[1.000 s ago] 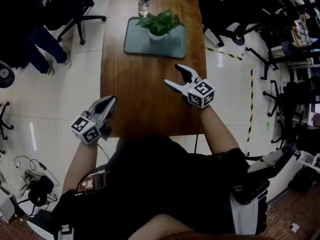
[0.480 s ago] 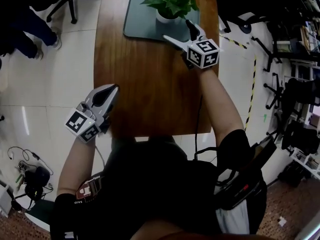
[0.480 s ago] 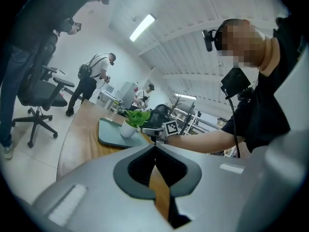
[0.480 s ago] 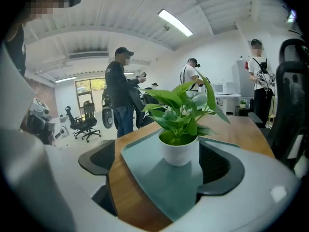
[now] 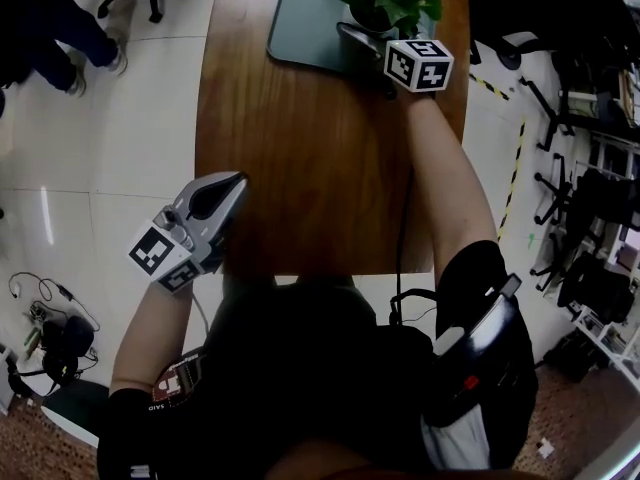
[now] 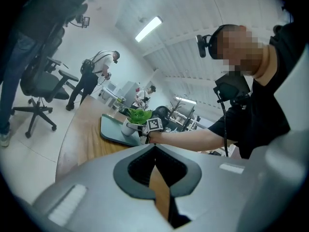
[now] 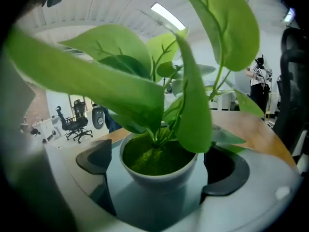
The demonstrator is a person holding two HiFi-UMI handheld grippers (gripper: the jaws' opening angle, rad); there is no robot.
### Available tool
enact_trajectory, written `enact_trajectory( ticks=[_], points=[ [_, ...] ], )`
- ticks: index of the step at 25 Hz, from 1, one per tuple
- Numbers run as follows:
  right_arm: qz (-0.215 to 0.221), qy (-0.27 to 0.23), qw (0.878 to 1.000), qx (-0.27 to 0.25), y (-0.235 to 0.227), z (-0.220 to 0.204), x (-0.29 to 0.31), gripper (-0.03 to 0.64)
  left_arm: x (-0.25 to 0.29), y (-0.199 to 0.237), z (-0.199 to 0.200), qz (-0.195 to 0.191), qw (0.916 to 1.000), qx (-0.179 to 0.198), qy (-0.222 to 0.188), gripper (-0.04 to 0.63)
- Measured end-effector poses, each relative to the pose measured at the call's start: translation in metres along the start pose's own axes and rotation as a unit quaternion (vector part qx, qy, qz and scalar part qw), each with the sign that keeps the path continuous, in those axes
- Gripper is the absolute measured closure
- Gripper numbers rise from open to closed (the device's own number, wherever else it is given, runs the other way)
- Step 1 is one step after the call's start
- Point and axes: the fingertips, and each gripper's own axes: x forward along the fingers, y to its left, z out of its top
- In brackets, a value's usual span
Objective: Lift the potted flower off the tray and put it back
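The right gripper (image 5: 372, 34), its fingers just opened wide, straddles the potted flower (image 5: 385, 0) standing on the tray (image 5: 300, 30), not pressing it. The left gripper (image 5: 232, 182), fingers together and empty, hovers at the tabletop (image 5: 300, 168) edge.

Your head view is dim and darkens toward its corners, with a pale glare streak on the floor (image 5: 46, 218). Both gripper views bend hard at their black rims; a strip light (image 6: 148, 28) glows overhead, and the nearest leaves (image 7: 87, 76) blur.
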Motion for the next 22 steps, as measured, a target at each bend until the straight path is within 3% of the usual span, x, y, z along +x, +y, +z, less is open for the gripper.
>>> enact_trajectory(
  ticks=[3, 5, 10, 17, 22],
  points=[
    [-0.012, 0.018, 1.0, -0.02, -0.004, -0.006, 0.014, 0.034, -0.003, 0.009, 0.001, 0.007, 1.0, -0.003, -0.004, 0.597],
    [-0.019, 0.017, 0.999, -0.021, -0.008, -0.007, 0.016, 0.105, -0.004, 0.011, -0.002, 0.009, 0.9999, -0.003, -0.004, 0.597],
    [-0.01, 0.002, 1.0, -0.018, -0.008, 0.003, 0.006, 0.11, -0.009, 0.011, -0.004, 0.011, 0.9999, -0.004, -0.005, 0.597],
    [0.05, -0.022, 0.998, -0.037, 0.039, 0.028, -0.047, 0.11, -0.002, 0.001, 0.012, 0.01, 0.9998, 0.015, -0.008, 0.597],
    [0.107, -0.011, 0.991, -0.074, 0.098, 0.007, -0.107, 0.109, 0.004, -0.011, 0.02, 0.001, 0.9996, 0.026, -0.009, 0.597]
  ],
)
